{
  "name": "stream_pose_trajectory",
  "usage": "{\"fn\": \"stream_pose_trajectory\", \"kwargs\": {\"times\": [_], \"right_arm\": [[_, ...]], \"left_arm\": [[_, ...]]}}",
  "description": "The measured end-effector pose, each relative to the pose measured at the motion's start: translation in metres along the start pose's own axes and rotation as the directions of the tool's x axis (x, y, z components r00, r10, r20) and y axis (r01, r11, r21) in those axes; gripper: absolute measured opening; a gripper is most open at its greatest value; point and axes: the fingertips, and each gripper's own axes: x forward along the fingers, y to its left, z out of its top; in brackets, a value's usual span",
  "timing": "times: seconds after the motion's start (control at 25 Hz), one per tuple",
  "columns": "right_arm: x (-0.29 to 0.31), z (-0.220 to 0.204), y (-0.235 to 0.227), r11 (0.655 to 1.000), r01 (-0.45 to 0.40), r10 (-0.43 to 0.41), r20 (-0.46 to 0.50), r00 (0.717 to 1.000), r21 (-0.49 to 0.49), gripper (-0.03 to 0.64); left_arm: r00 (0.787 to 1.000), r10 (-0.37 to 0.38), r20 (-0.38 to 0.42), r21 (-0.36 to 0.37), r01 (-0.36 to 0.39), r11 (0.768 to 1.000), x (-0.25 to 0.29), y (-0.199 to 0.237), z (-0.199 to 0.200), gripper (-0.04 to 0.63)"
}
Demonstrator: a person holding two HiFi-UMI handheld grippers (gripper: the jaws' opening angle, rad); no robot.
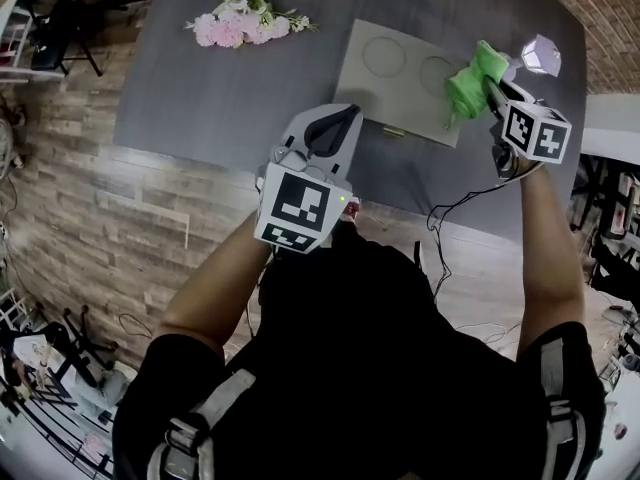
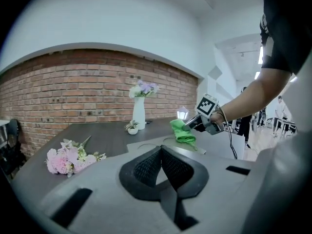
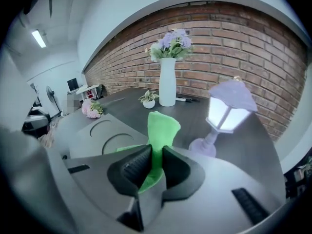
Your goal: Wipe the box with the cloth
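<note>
The box [image 1: 400,76] is a flat grey slab with two round outlines on its lid, lying on the dark table [image 1: 230,88]. My right gripper [image 1: 488,88] is shut on a bright green cloth [image 1: 468,83], which hangs over the box's right end. In the right gripper view the cloth [image 3: 162,128] sticks up from between the jaws, with the box [image 3: 100,135] below to the left. My left gripper [image 1: 333,130] is shut on nothing and hovers at the table's near edge, short of the box. From the left gripper view I see the cloth [image 2: 183,131] and the right gripper [image 2: 195,123] beyond my shut left gripper [image 2: 160,151].
A bunch of pink flowers [image 1: 245,23] lies at the table's far left. A small lit lantern lamp [image 1: 540,56] stands just right of the cloth. A white vase with flowers [image 3: 167,82] and a little potted plant [image 3: 147,99] stand at the far edge by the brick wall.
</note>
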Motion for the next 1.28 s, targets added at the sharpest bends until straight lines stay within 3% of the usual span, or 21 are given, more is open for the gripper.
{"fn": "stream_pose_trajectory", "kwargs": {"times": [0.24,0.52,0.84,1.08,1.28], "right_arm": [[-0.031,-0.004,-0.036,0.999,0.037,-0.037,0.016,0.999,-0.002,0.055],[-0.050,0.019,-0.022,0.999,0.004,-0.001,0.066,0.998,-0.049,0.055],[-0.037,0.081,0.091,0.977,-0.167,0.186,0.143,0.972,-0.136,0.056],[-0.012,0.109,0.207,0.928,-0.338,0.360,0.145,0.922,-0.157,0.056],[0.016,0.112,0.267,0.914,-0.370,0.391,0.121,0.912,-0.170,0.056]], "left_arm": [[0.999,-0.026,0.019,0.024,0.026,0.999,0.010,-0.030,0.016,0.009],[0.999,-0.025,0.031,0.031,0.024,0.999,0.006,-0.033,0.019,0.009],[1.000,0.010,0.028,0.006,-0.010,1.000,-0.026,-0.010,0.004,0.009],[0.996,0.083,0.016,-0.016,-0.083,0.996,-0.069,0.038,-0.011,0.009],[0.992,0.125,-0.017,-0.048,-0.125,0.991,-0.107,0.078,-0.037,0.009]]}}
